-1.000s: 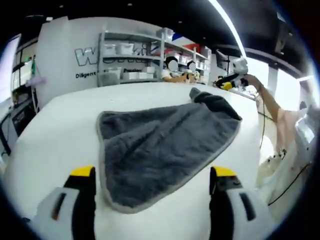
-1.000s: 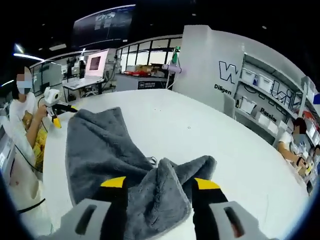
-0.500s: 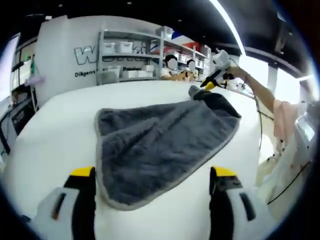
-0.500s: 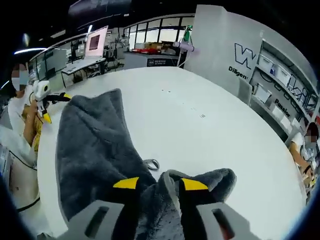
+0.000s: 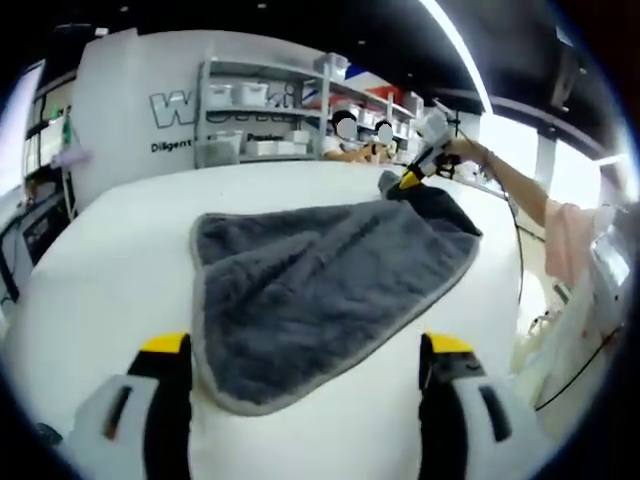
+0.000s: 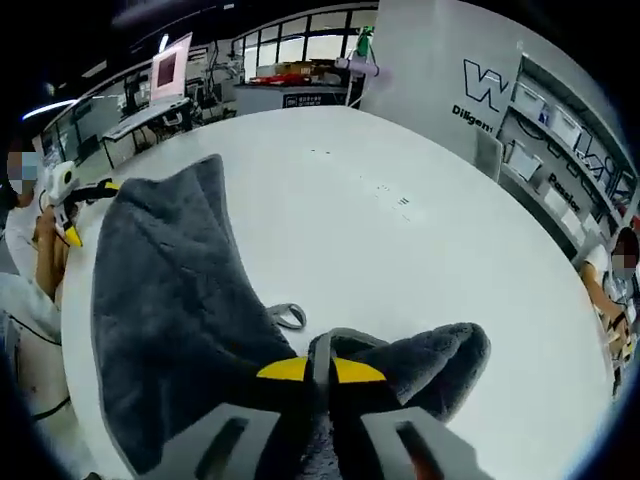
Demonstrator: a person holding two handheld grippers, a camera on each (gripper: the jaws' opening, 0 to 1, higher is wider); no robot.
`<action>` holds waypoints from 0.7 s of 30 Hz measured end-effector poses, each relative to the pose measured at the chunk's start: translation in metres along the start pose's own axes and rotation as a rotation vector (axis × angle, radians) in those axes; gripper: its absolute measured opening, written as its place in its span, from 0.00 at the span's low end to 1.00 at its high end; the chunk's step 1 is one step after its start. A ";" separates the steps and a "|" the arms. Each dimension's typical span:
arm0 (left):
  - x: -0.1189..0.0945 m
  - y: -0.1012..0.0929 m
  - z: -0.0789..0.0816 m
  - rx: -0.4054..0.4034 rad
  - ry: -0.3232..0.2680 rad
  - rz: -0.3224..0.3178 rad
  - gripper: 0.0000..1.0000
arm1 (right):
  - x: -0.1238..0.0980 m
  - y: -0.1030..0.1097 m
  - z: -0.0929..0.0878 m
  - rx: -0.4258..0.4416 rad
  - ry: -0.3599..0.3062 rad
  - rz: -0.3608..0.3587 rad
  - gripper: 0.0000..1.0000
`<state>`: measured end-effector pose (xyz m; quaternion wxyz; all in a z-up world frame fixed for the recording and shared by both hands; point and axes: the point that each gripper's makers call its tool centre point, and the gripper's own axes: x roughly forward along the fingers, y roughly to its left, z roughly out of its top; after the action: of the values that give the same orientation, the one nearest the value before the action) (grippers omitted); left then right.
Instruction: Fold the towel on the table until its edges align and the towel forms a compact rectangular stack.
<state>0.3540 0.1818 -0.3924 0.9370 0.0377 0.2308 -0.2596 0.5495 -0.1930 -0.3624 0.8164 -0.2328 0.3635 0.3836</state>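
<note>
**Right gripper pinches towel corner**

The grey towel lies spread on the white table. The right gripper view shows the right gripper clenched on a bunched corner; the left gripper view shows the left gripper spread wide, holding nothing, near the towel's near edge.

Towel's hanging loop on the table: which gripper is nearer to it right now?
Right. The right gripper is shut on a bunched towel corner just beside the loop. The left gripper is open at the opposite corner, across the towel.
</note>
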 end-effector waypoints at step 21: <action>0.005 -0.005 0.004 0.020 0.008 -0.006 0.99 | -0.120 -0.055 -0.071 0.006 -0.034 -0.334 0.05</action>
<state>0.3568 0.1743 -0.3906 0.9349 0.0474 0.2318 -0.2646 0.5111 -0.3273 -0.3087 0.8756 -0.2809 0.3068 0.2454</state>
